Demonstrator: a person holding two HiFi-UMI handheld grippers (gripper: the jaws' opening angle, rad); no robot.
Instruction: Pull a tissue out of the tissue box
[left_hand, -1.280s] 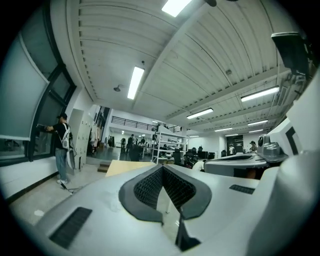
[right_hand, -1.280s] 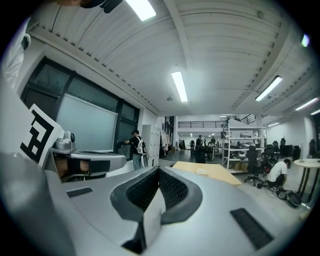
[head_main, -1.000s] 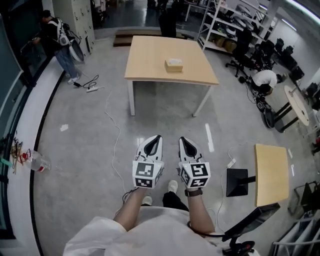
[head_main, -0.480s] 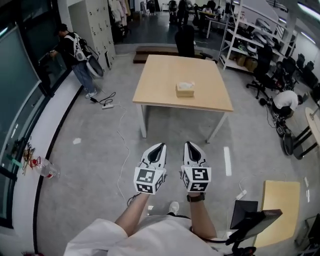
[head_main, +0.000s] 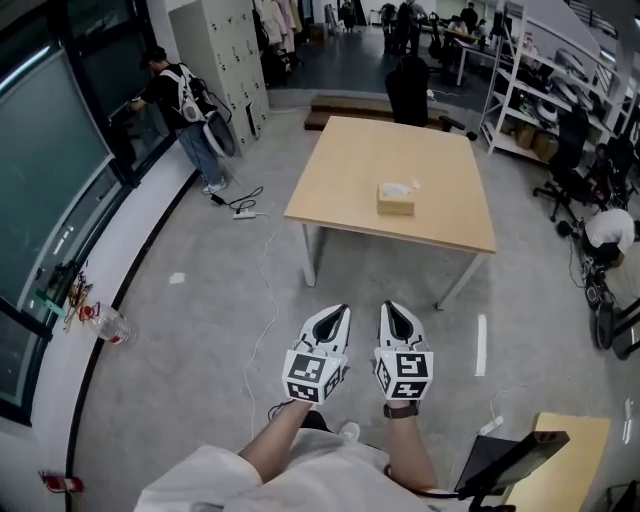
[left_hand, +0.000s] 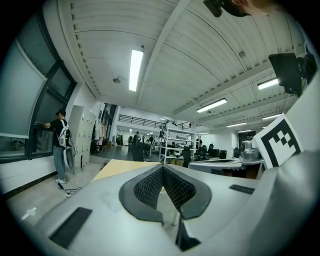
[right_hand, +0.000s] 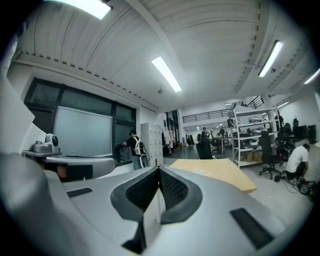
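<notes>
A tan tissue box (head_main: 396, 197) with a white tissue sticking out of its top sits near the middle of a light wooden table (head_main: 340, 190) across the floor ahead. My left gripper (head_main: 337, 310) and right gripper (head_main: 392, 306) are held side by side over the grey floor, well short of the table, pointing toward it. Both are shut with nothing between the jaws. In the left gripper view the black pads (left_hand: 150, 187) meet at a point; in the right gripper view the pads (right_hand: 169, 188) also meet. The table (right_hand: 217, 170) shows ahead in the right gripper view; the box is not visible there.
A person with a backpack (head_main: 185, 95) stands at the window on the far left. Cables and a power strip (head_main: 245, 210) lie on the floor left of the table. A plastic bottle (head_main: 108, 325) rests on the left ledge. Shelving, chairs and another person (head_main: 607, 230) are on the right.
Both grippers have advanced across the floor toward the table. The table and tissue box now appear larger and closer. The jaws stayed shut.
</notes>
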